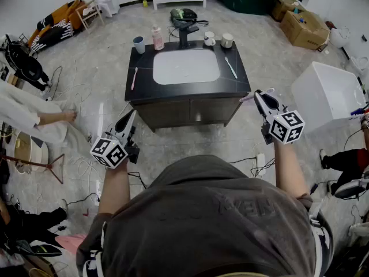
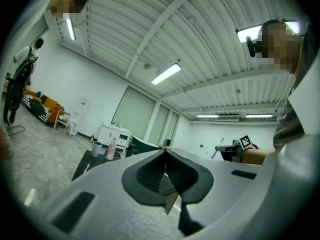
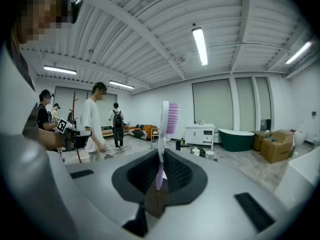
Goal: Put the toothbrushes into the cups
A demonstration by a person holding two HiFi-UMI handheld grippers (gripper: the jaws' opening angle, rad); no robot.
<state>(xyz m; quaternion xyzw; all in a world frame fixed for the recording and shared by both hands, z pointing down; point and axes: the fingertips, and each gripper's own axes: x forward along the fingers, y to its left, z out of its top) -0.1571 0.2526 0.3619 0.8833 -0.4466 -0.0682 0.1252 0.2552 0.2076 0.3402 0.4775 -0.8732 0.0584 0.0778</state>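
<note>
Both forearms reach forward, short of the vanity. My right claw, off the vanity's 4 o'clock corner and tipped slightly down, is clamped on the purple-bristled toothbrush, head up. My left claw, level at 7 o'clock, is closed and empty. A white cup stands at the basin's 1 o'clock.

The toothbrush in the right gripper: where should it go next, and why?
Probably forward, toward the two white cups at the counter's back right: the right gripper clamps the toothbrush upright, and those cups stand on its side.
</note>
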